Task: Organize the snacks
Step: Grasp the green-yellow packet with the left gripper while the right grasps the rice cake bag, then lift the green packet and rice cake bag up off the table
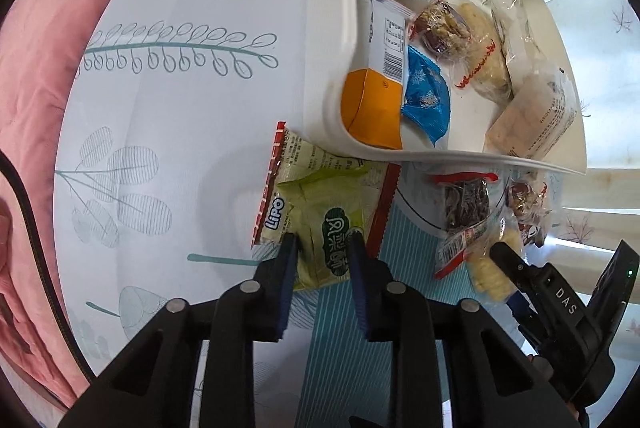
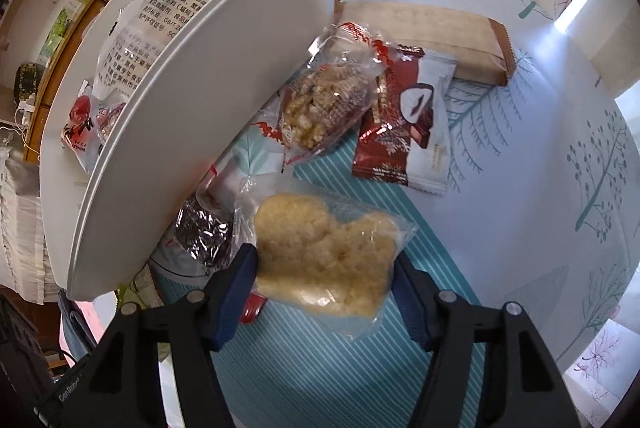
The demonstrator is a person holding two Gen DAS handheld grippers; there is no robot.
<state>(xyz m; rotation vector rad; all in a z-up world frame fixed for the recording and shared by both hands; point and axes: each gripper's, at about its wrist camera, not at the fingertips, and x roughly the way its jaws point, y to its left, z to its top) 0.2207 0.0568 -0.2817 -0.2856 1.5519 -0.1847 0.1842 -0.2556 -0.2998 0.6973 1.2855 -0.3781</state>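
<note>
Snacks lay just beside the white plastic bin, where the left gripper pinched a green Lipo packet and the right gripper clamped a clear-wrapped rice cracker, seemingly for binning.

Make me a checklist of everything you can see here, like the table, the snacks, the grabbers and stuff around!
Surface: tablecloth with leaf and tree prints.
Job's things: white bin already holding several snacks; green Lipo packet; rice cracker pack; brown bar, red-and-white packet and others loose beside the bin.
Clutter: nothing seen.
Grippers: left gripper shut on the green Lipo packet; right gripper shut on the rice cracker pack.
Cables: black cable at left edge.
Surroundings: pink bedding; wooden shelf.
</note>
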